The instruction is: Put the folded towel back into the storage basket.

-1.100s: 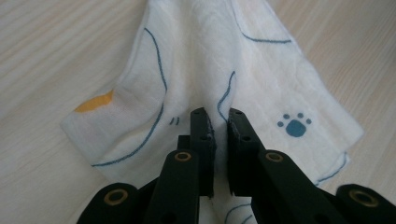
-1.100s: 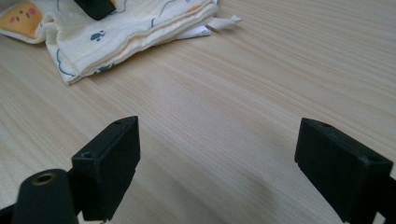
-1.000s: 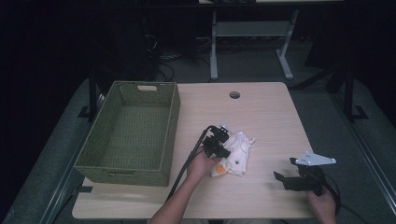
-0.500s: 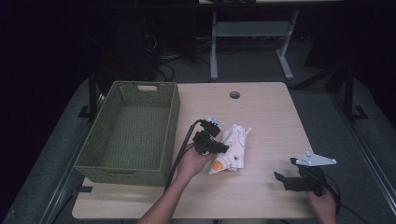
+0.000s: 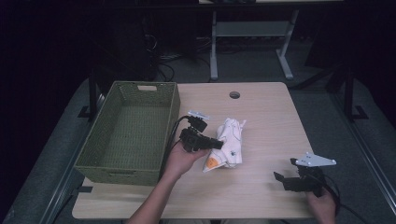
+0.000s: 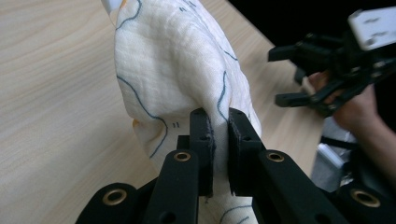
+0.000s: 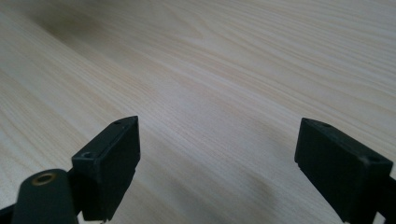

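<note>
Fingers (image 6: pixel 204 140) of the left gripper (image 6: pixel 219 122): clamped together on a fold of the white cloth (image 6: pixel 173 70), fabric pinched between both pads. Fingers (image 7: pixel 112 154) of the right gripper (image 7: pixel 224 158): spread wide apart, holding nothing, low over bare wood.

Green woven basket (image 5: pixel 93 151): rectangular, open-topped, at 9 o'clock on the counter (image 5: pixel 266 116); interior shows bare weave. A cut handle slot sits in its far wall.

White cloth (image 5: pixel 229 144): bunched, with thin blue line markings and an orange patch at its near end, lying near counter centre, just beside the basket's right wall.

Left gripper (image 5: pixel 215 143): held in a hand at the cloth's left edge. Right gripper (image 5: pixel 282 177): at 4 o'clock, well apart from the cloth, grey plate on top.

Counter: light wood grain, round cable hole (image 5: pixel 234 94) toward 12 o'clock.

Room: dark; a white-framed table leg assembly (image 5: pixel 252 42) stands beyond the counter on grey floor.
</note>
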The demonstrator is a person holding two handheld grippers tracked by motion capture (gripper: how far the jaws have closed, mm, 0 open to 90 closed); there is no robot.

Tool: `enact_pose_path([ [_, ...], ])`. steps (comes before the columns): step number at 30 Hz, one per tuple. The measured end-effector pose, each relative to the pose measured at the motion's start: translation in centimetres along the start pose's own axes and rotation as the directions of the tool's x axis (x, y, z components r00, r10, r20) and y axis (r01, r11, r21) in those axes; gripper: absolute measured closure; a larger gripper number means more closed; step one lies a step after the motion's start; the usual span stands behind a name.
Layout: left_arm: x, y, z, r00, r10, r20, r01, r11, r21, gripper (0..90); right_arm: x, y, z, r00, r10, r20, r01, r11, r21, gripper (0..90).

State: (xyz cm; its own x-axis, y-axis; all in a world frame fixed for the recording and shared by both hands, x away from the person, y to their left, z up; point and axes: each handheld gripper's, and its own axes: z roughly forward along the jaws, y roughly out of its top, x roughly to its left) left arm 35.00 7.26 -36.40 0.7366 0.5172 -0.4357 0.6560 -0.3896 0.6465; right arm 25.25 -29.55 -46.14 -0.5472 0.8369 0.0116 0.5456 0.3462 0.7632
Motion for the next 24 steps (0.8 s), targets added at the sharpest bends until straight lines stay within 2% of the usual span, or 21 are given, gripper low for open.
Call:
enact_pose_path([
  [4, 0.2, -0.2, -1.5, 0.9986, -0.036, 0.039, 0.038, 0.9987, -0.034, 83.3, -0.1, -0.1, 0.0, 0.9999, 0.008, 0.006, -0.008, 1.0, -0.006, 13.7],
  [10, 0.9, -0.3, -3.7, 0.9946, -0.078, 0.068, 0.082, 0.994, -0.071, 83.2, -0.2, -0.1, 0.0, 1.0, 0.006, 0.007, -0.006, 1.0, -0.002, 13.7],
  [17, 1.5, -0.7, -5.3, 0.99, -0.097, 0.102, 0.107, 0.9896, -0.096, 83.0, -0.1, -0.1, 0.2, 1.0, 0.005, 0.008, -0.005, 1.0, 0.008, 13.7],
  [24, 2.1, -0.8, -6.9, 0.9814, -0.12, 0.15, 0.139, 0.9824, -0.125, 82.6, -0.1, -0.1, 0.0, 0.9999, 0.003, 0.013, -0.003, 1.0, -0.003, 13.7],
])
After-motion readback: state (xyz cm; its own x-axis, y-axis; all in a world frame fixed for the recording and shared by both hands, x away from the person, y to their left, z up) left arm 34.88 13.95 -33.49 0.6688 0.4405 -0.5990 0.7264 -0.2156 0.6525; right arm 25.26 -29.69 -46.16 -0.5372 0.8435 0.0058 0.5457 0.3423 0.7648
